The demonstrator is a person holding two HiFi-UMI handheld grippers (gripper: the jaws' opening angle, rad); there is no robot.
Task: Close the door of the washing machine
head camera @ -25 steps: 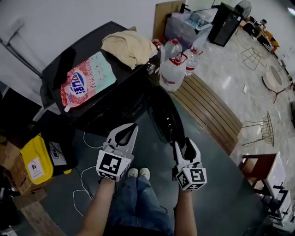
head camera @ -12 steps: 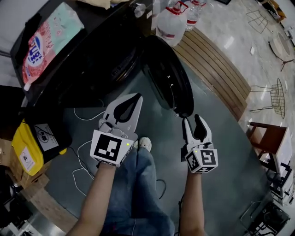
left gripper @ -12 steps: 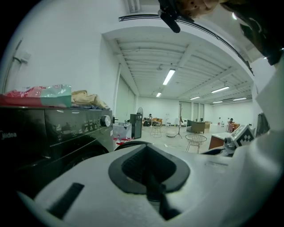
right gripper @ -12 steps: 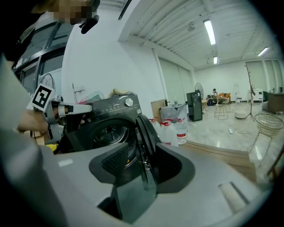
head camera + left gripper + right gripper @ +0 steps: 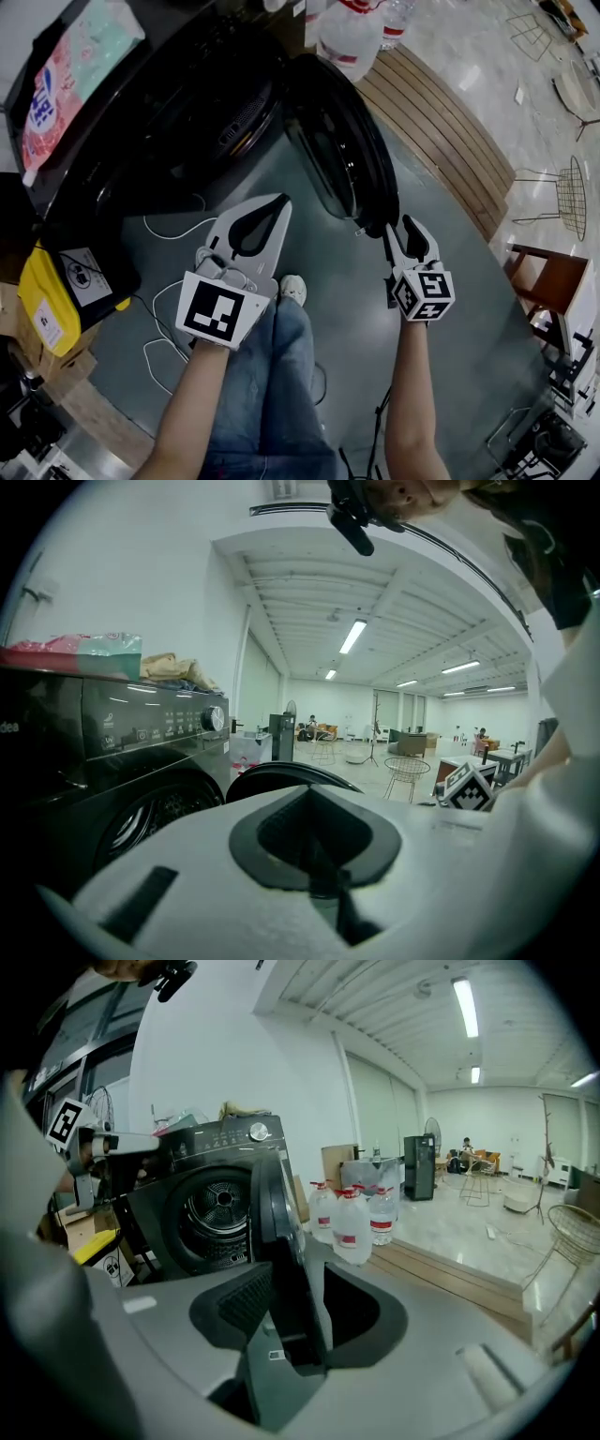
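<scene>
Door [image 5: 342,141] of the black washing machine [image 5: 178,112] stands open. In the head view it is swung out from the front, its long axis running from the machine at far left to its free edge at near right. That edge lies at the tips of the right gripper [image 5: 398,228]. The left gripper [image 5: 278,201] hangs left of the door, apart from it.

Left gripper view: jaws together at the tips, nothing held.

Right gripper view: the door is seen edge-on and upright, right of the drum [image 5: 220,1204]. Its rim is between the wide jaws, which have just been closing; no clamping observed.
</scene>
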